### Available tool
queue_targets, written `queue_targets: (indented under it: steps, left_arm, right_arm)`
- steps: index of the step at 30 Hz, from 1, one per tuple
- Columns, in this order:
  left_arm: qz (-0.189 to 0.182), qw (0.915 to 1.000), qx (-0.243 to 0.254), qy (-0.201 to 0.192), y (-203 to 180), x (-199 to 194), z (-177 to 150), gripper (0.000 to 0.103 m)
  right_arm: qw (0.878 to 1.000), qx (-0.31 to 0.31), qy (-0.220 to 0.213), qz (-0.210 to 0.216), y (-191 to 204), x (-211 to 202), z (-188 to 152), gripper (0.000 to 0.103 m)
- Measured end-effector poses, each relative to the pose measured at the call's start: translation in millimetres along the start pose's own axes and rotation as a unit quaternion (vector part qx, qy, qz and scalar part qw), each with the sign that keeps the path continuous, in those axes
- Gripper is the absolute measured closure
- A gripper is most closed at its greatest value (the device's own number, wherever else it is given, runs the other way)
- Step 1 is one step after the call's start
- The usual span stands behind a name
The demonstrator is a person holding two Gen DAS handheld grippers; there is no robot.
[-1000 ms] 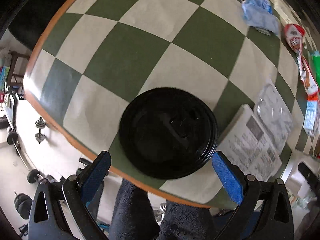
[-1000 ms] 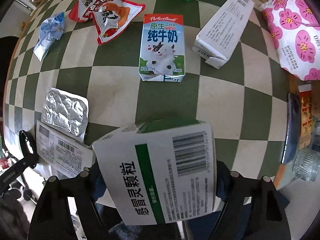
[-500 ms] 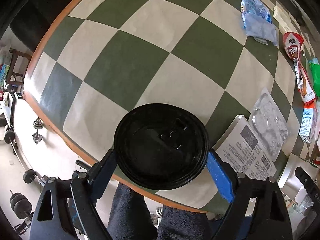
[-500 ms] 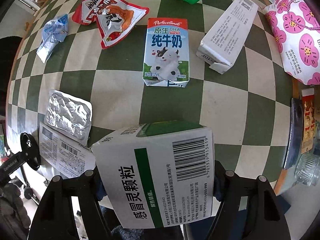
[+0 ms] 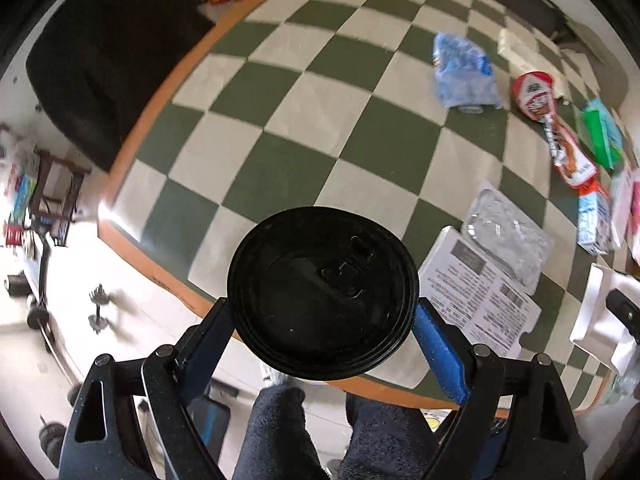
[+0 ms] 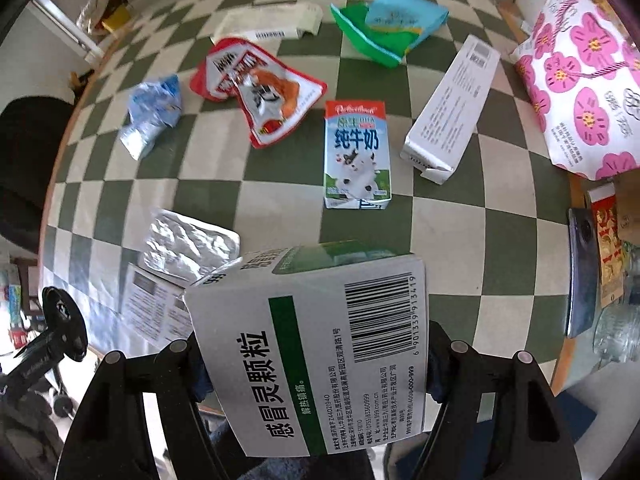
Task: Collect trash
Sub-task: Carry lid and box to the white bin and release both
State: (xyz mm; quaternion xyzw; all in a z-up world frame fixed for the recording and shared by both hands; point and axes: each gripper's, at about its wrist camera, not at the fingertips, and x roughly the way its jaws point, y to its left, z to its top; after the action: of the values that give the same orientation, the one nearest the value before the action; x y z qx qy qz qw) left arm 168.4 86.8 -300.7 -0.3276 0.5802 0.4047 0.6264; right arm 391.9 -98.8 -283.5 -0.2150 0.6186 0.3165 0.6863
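My left gripper (image 5: 324, 320) is shut on a black round cup lid (image 5: 323, 293) and holds it up over the near edge of the checkered table (image 5: 280, 128). My right gripper (image 6: 316, 354) is shut on a white and green medicine box (image 6: 312, 352), held above the table's near side. On the table lie a milk carton (image 6: 356, 154), a red snack bag (image 6: 256, 88), a crumpled blue wrapper (image 6: 152, 120), a foil blister pack (image 6: 188, 244), a printed leaflet (image 5: 476, 292), a long white box (image 6: 452, 108) and a green and blue bag (image 6: 388, 28).
A pink-flowered bag (image 6: 580, 88) sits at the table's right edge, with a dark phone (image 6: 582, 272) and a glass jar (image 6: 618, 328) near it. A black chair (image 5: 108, 52) stands left of the table. Dumbbells (image 5: 98, 306) lie on the floor below.
My left gripper closed on the black lid and lifted it back over the table edge. My right gripper raised the medicine box slightly, so more of the table shows.
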Motion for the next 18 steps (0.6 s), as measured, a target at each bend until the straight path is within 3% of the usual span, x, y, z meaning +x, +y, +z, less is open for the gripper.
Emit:
queue_targets:
  steps: [5, 9, 14, 18]
  left_arm:
    - [-0.016, 0.9983, 0.041, -0.039, 0.0, -25.6, -8.3, 0.015]
    - [-0.043, 0.9934, 0.082, -0.069, 25.9, -46.0, -32.2, 0.015]
    - [-0.074, 0.9813, 0.152, -0.092, 50.8, -68.0, -58.3, 0.015]
    - [-0.091, 0.9726, 0.196, -0.087, 74.0, -71.1, -86.7, 0.015]
  right_arm:
    - [0.999, 0.018, -0.030, 0.008, 14.0, -21.0, -23.0, 0.026]
    - [0.998, 0.036, -0.056, 0.012, 31.4, -40.7, -48.5, 0.026]
    - [0.993, 0.071, -0.094, 0.014, 55.1, -70.5, -100.9, 0.026]
    - [0.989, 0.105, -0.106, 0.022, 73.9, -84.0, -155.8, 0.026]
